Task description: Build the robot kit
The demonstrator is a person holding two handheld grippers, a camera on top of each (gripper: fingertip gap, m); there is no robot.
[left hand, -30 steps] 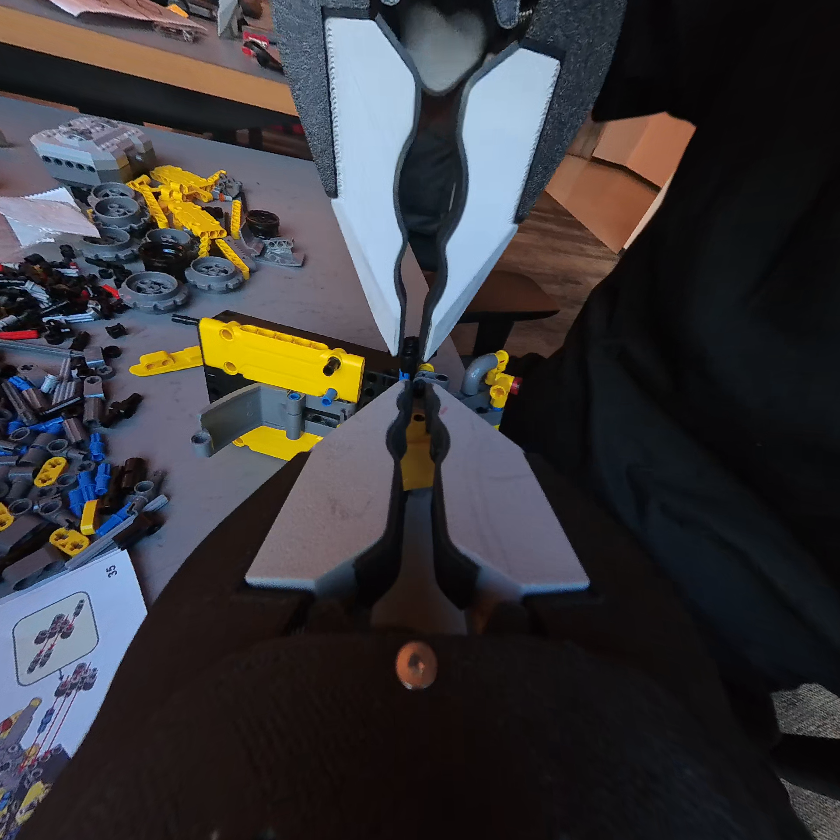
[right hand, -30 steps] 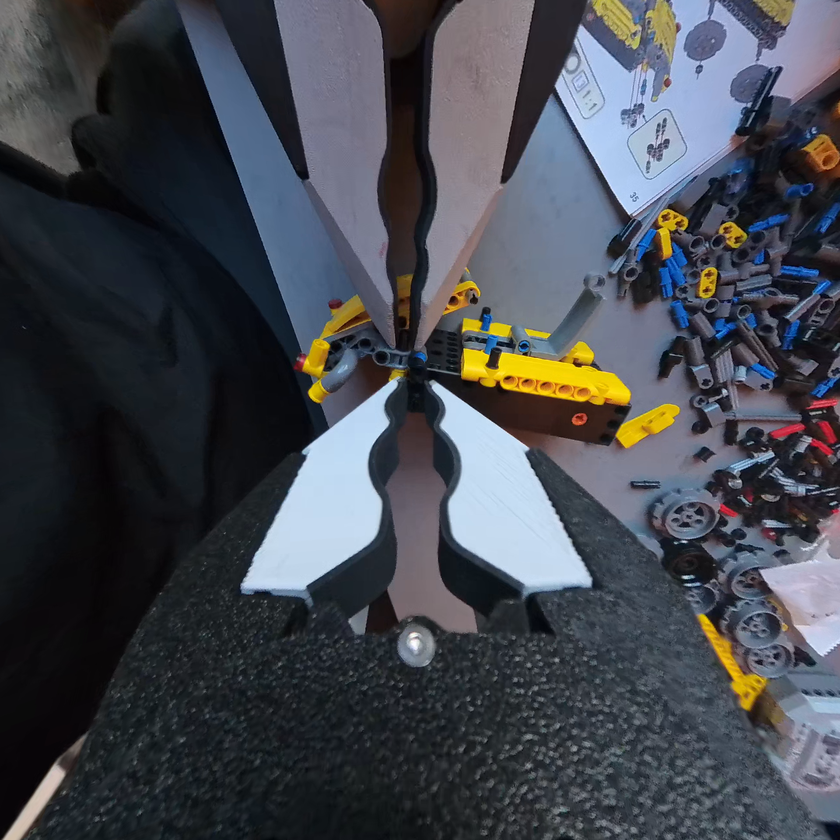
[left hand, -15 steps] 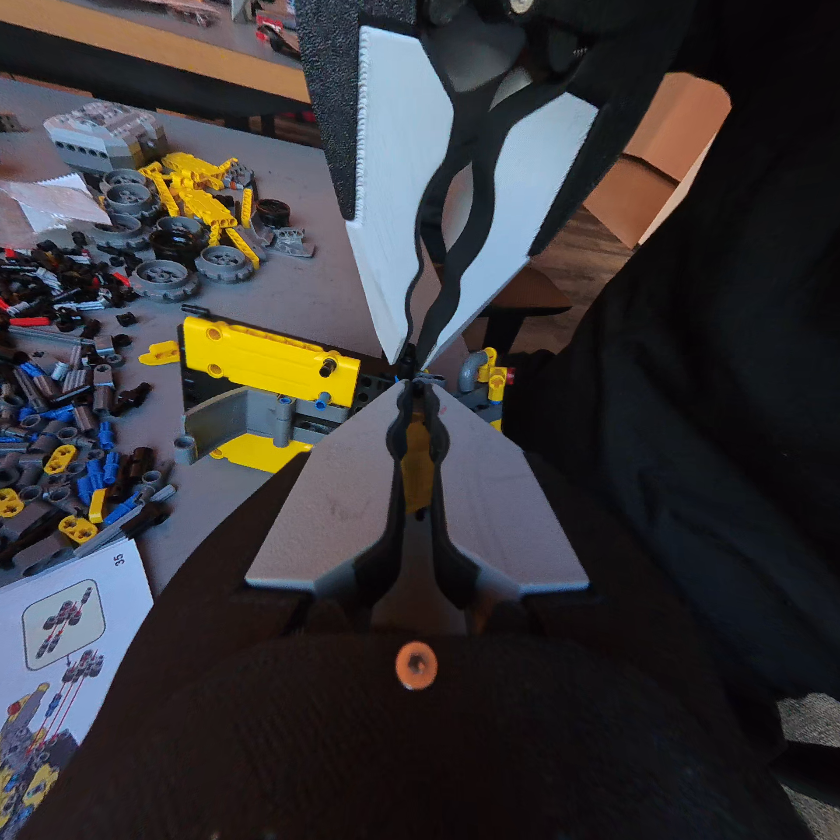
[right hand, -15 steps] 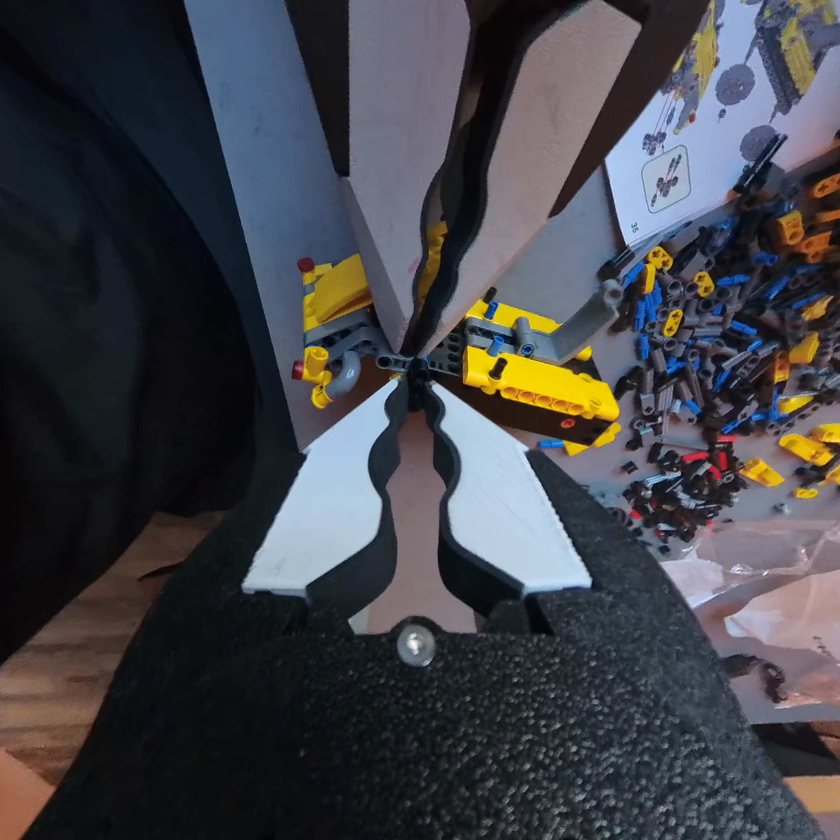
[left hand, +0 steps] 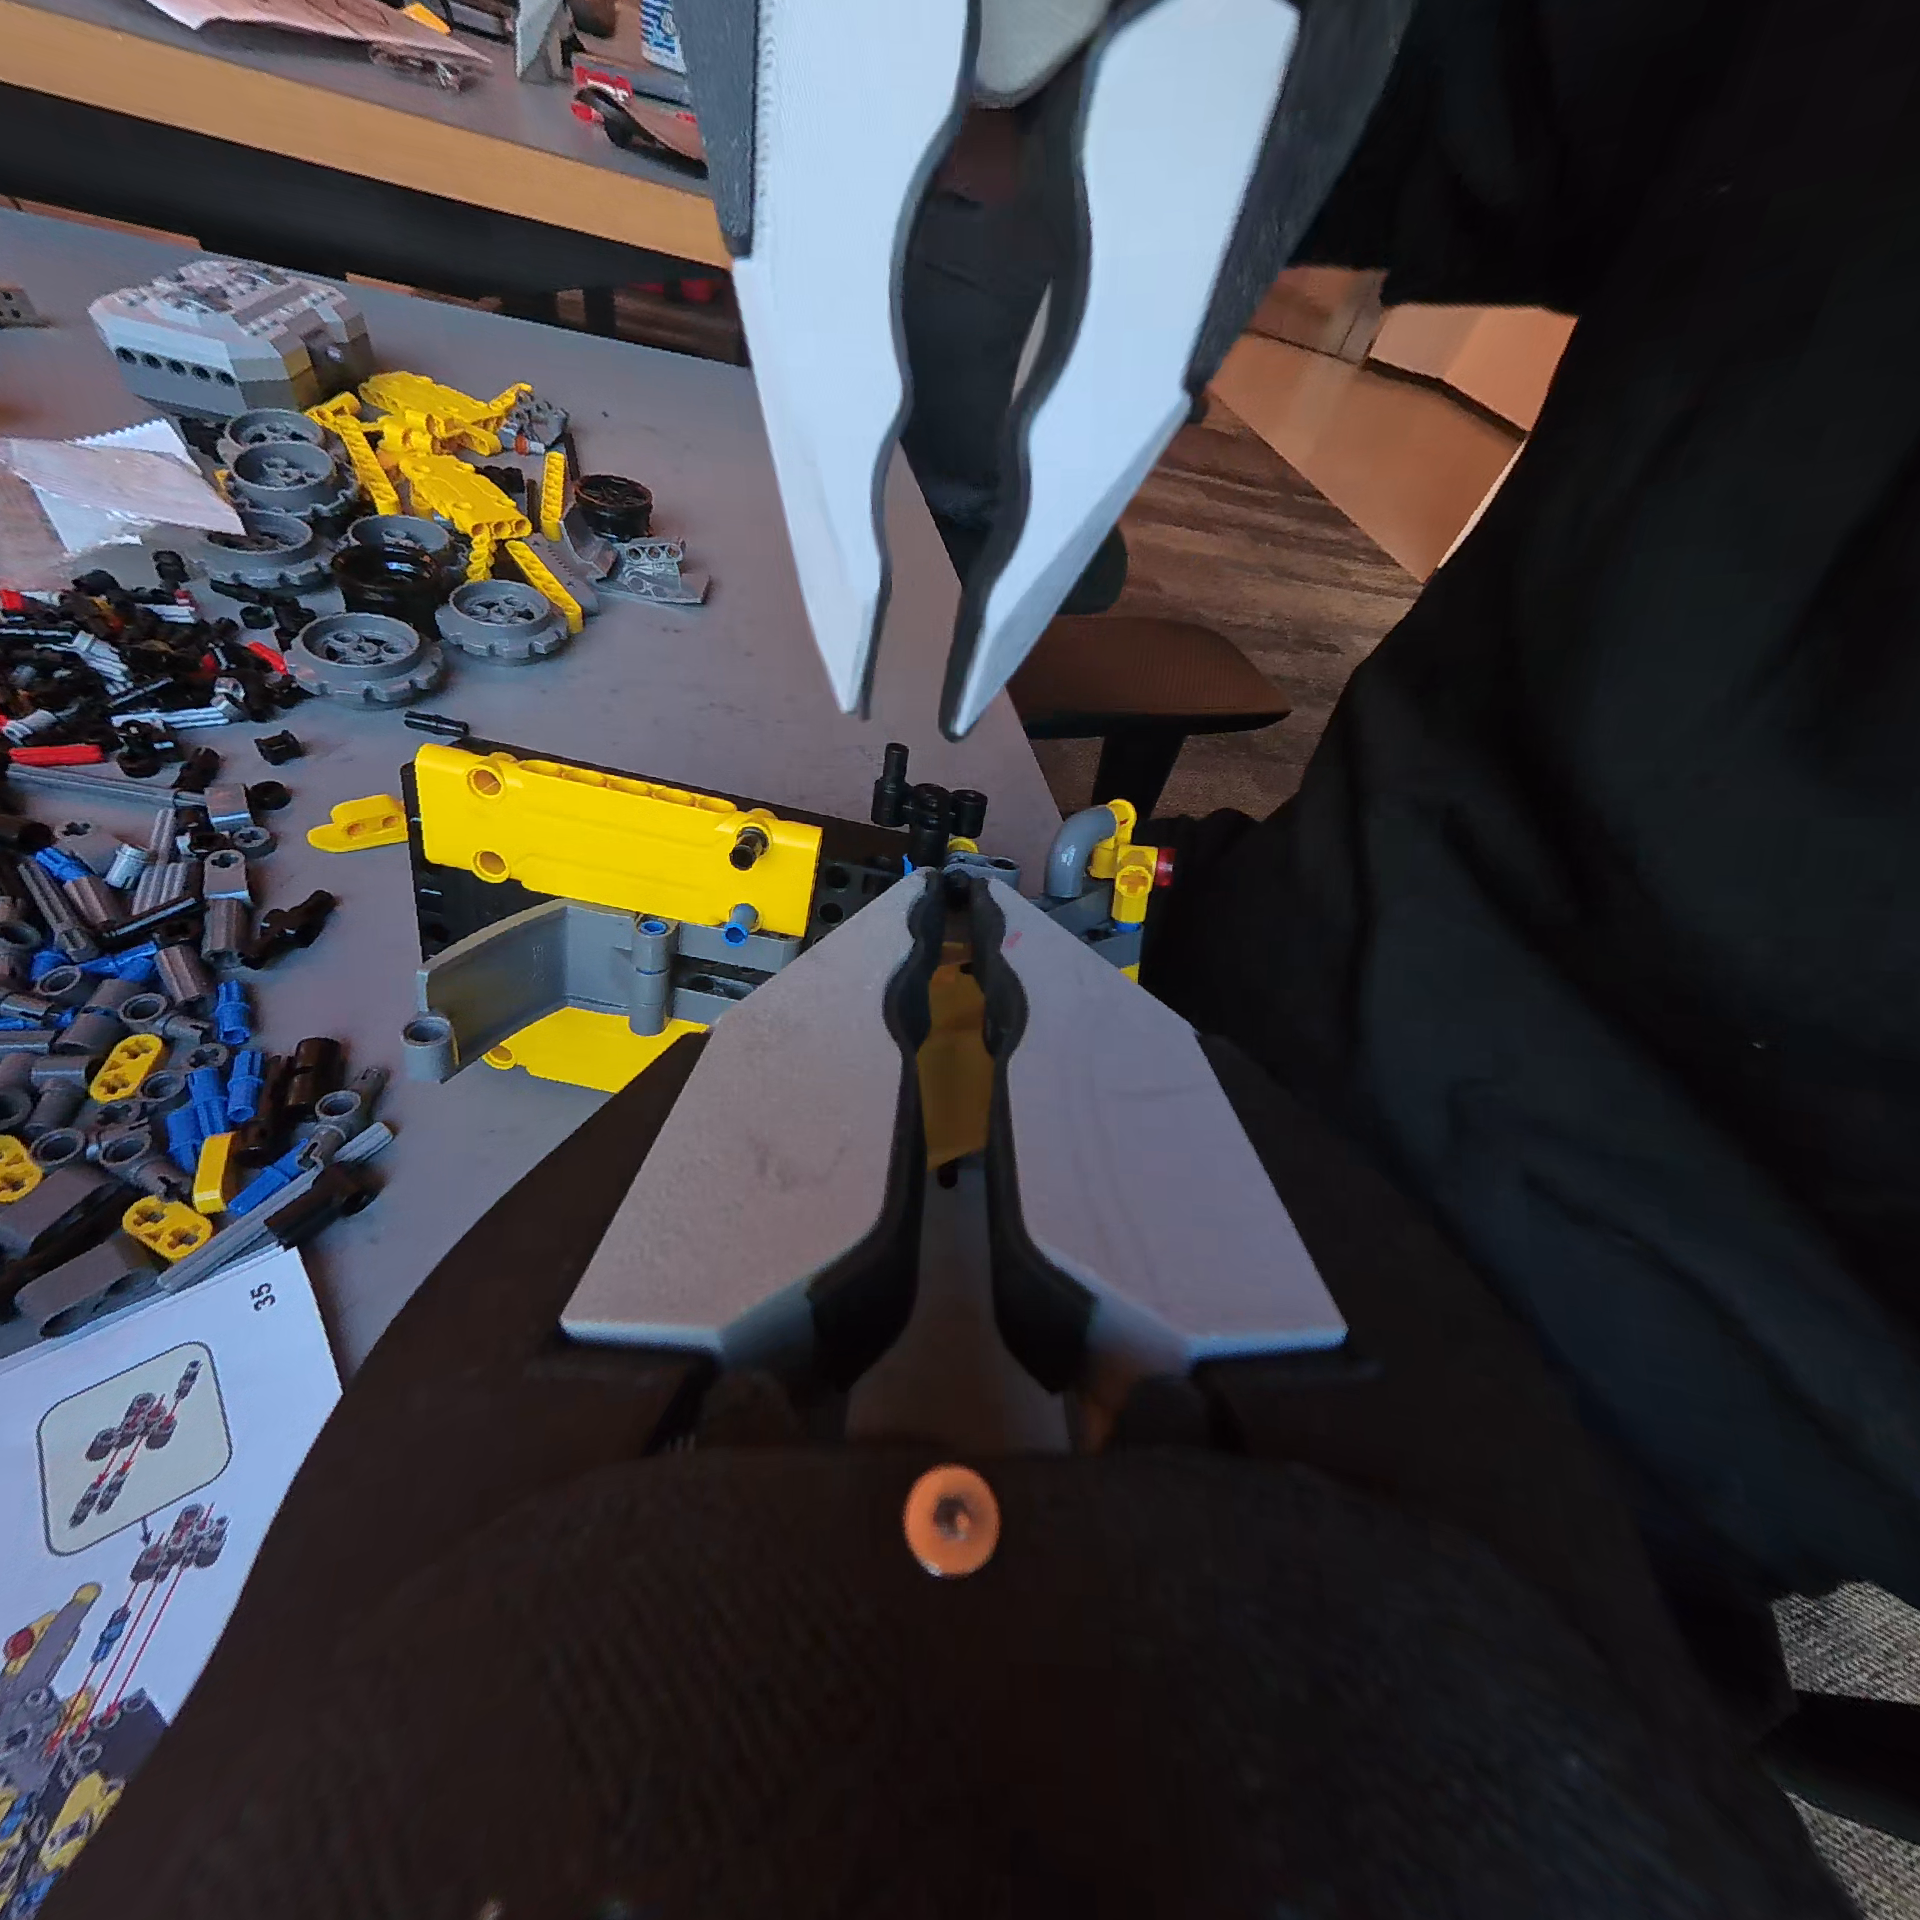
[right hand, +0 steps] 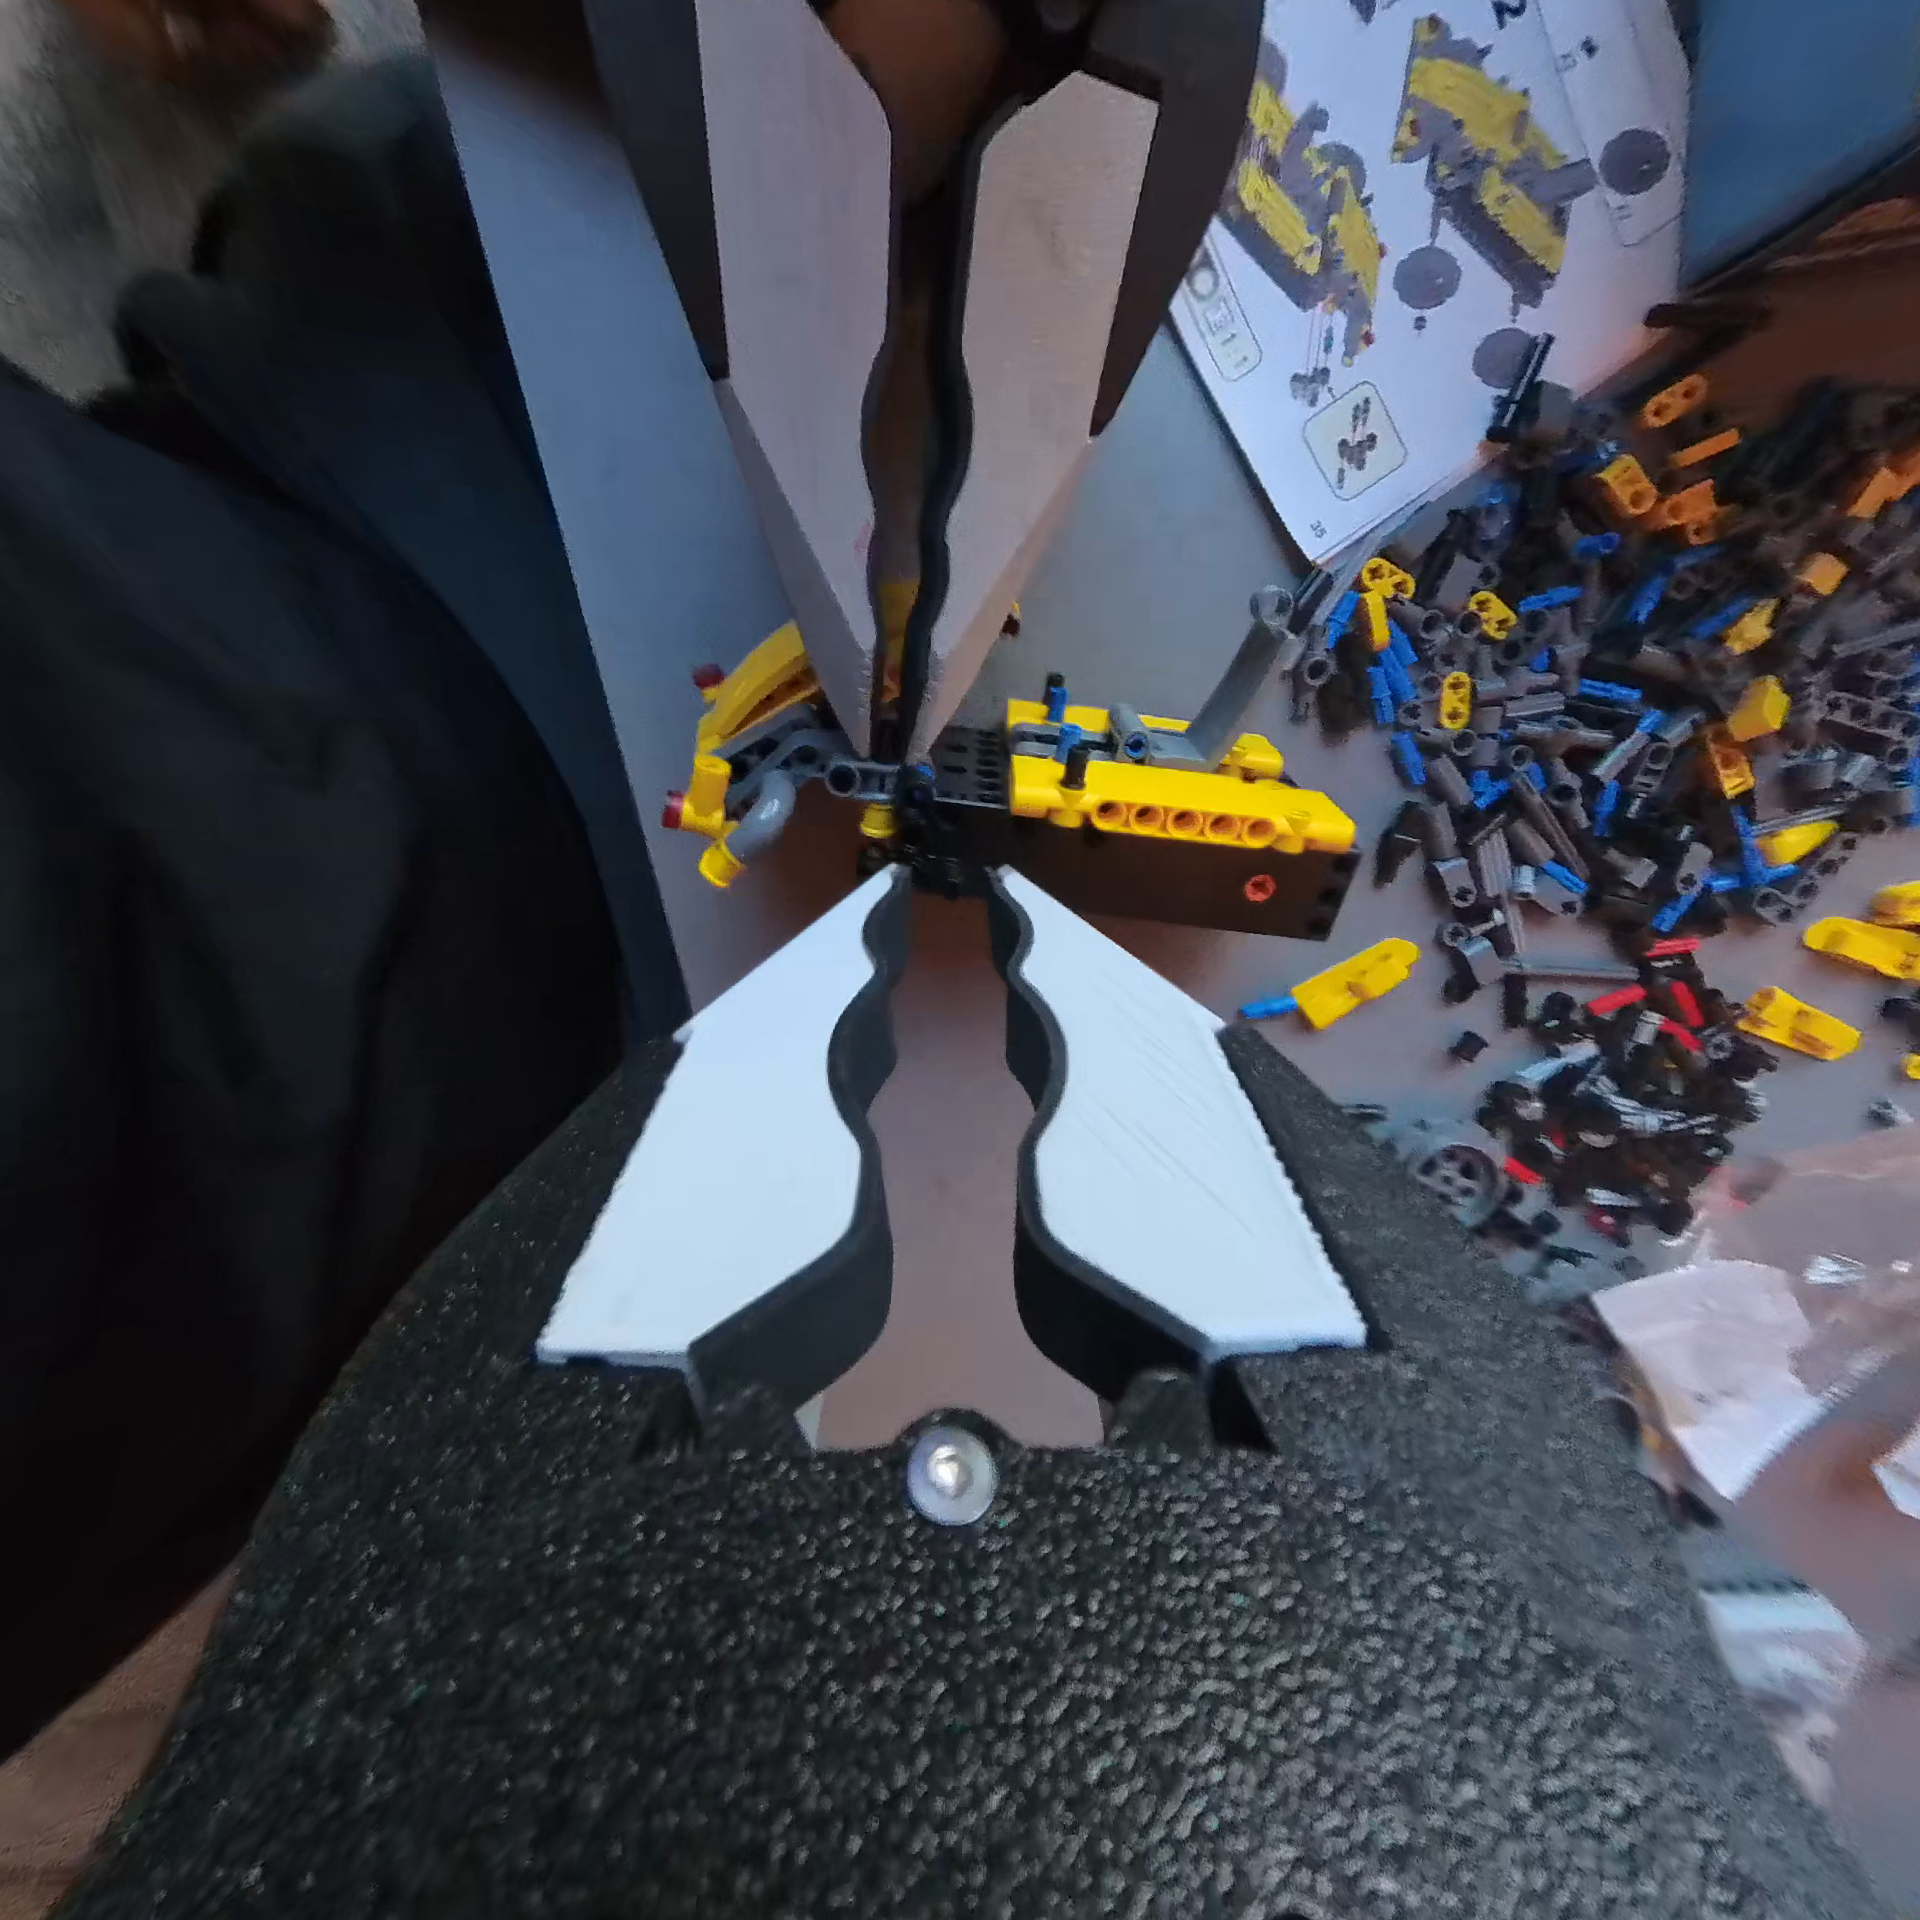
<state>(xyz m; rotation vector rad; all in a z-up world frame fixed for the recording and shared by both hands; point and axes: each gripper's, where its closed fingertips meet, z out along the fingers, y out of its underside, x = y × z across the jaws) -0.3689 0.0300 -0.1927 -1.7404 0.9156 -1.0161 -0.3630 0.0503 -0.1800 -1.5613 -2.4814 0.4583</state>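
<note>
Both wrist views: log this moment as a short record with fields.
left gripper: shut on the grey part at the near end of the yellow and black brick model
right gripper: open, tips apart just above the black connector piece on the model
table: grey, model resting on it
loose parts: heap beside the model
wheels: grey, near the heap
instruction booklet: open at the table edge

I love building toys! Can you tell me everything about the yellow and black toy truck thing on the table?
The half-built toy truck is plastic brick pieces: a long yellow panel with holes on a black frame, a curved grey piece, blue pins and a grey pipe with red tips. It lies near the grey table's edge. The left gripper is shut on a small grey part at its end. The right gripper is open, just off it.
</note>
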